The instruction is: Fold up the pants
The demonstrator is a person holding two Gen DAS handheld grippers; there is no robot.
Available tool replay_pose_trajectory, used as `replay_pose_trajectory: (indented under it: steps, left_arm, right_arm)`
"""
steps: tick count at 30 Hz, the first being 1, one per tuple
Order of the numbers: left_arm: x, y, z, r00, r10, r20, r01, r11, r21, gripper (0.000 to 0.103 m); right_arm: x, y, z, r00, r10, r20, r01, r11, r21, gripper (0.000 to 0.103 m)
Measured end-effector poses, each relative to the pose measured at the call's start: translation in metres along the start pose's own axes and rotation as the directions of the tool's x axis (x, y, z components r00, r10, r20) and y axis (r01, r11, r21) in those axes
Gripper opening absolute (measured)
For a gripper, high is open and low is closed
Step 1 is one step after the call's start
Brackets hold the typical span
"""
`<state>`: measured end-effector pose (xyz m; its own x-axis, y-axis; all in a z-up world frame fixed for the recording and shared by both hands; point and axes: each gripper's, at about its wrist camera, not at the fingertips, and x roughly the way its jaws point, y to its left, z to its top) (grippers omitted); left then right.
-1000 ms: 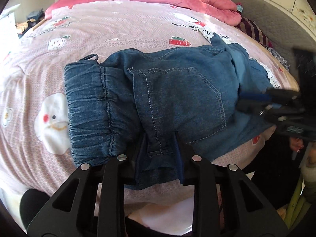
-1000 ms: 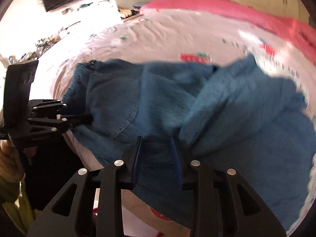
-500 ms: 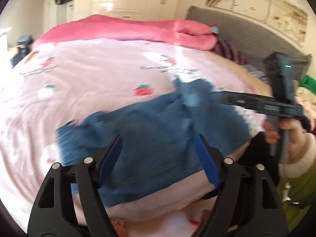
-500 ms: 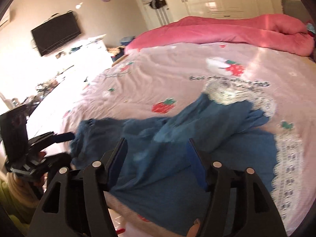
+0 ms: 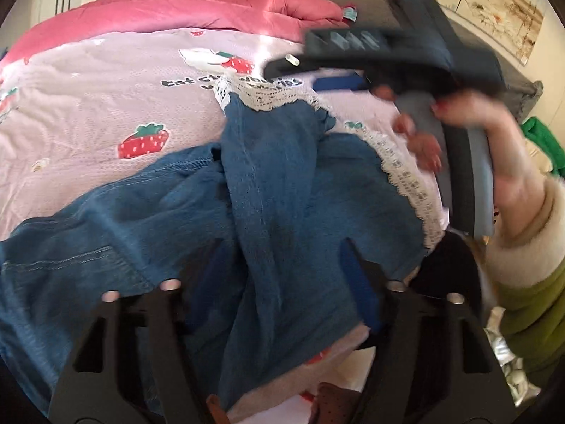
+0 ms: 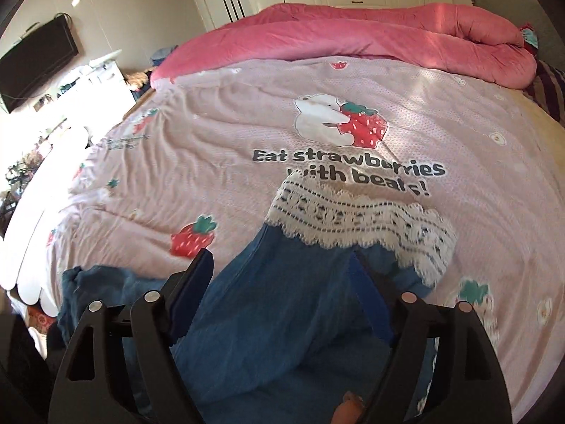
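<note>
- my left gripper (image 5: 282, 275) hangs over the pants (image 5: 268, 212) with its jaws partly spread and closing; denim lies in the gap, but the blue pads do not press on it.
- my right gripper (image 6: 282, 289) has its jaws wide and still opening; the fabric below passes between the fingers, and neither pad pinches it.
- from the left wrist view i see the right gripper's dark body up at the top right, held in a hand (image 5: 494, 148) with a cream cuff and a green sleeve (image 5: 529, 304).
- the pants lie crumpled on the near edge of the bed (image 6: 212, 162), one leg thrown across the rest.
- the cloth is soft, mid-blue denim with pale topstitching, and each leg end carries a band of white lace trim (image 6: 360, 219) with a scalloped edge.
- the bedspread is pale pink with a fine dotted weave, printed with strawberries, a bear and dark lettering that the lace partly covers.
- a thick, bright pink duvet (image 6: 353, 39) is rolled along the far side of the bed.
</note>
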<state>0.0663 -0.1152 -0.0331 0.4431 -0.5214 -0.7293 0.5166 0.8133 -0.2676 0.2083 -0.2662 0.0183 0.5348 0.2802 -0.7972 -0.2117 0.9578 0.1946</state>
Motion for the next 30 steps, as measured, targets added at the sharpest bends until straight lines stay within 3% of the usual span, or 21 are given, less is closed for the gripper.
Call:
replay_pose_trajectory:
  steps: [5,11,13,14,16,17,23,30]
  left_arm:
    - [0.017,0.003,-0.009,1.0,-0.013,-0.014,0.013,1.0,0.002,0.017]
    - [0.018,0.007,-0.012,1.0,-0.03,-0.003,0.03,1.0,0.005,0.009]
    - [0.017,0.008,-0.013,0.999,-0.04,-0.002,0.04,0.999,0.001,0.009]
    - [0.019,0.011,-0.011,0.999,-0.041,-0.003,0.041,0.999,0.003,0.009]
    - [0.017,0.013,-0.011,0.999,-0.041,0.0,0.041,0.999,0.006,0.009]
    - [0.017,0.014,-0.011,0.999,-0.043,0.001,0.043,0.999,0.004,0.009]
    - [0.011,0.018,-0.009,0.999,-0.046,0.003,0.046,0.999,0.007,0.009]
    - [0.001,0.0,0.0,0.998,-0.052,0.039,0.048,0.994,0.094,0.006]
  right_arm:
    - [0.042,0.008,0.028,0.993,-0.097,-0.064,0.093,0.993,-0.072,0.078]
    - [0.094,0.014,0.054,0.964,-0.208,-0.163,0.188,0.974,-0.127,0.077]
    - [0.11,0.008,0.058,0.955,-0.207,-0.212,0.187,0.976,-0.108,0.053]
    - [0.117,0.006,0.058,0.95,-0.204,-0.237,0.183,0.977,-0.11,0.026]
    - [0.116,0.002,0.058,0.956,-0.162,-0.244,0.143,0.985,-0.093,0.014]
    - [0.108,-0.002,0.059,0.963,-0.142,-0.227,0.127,0.989,-0.081,0.01]
    - [0.03,-0.039,0.054,0.996,-0.06,-0.065,0.062,0.998,0.031,0.008]
    - [-0.08,-0.096,0.021,0.993,-0.037,0.108,0.016,0.981,0.192,0.008]
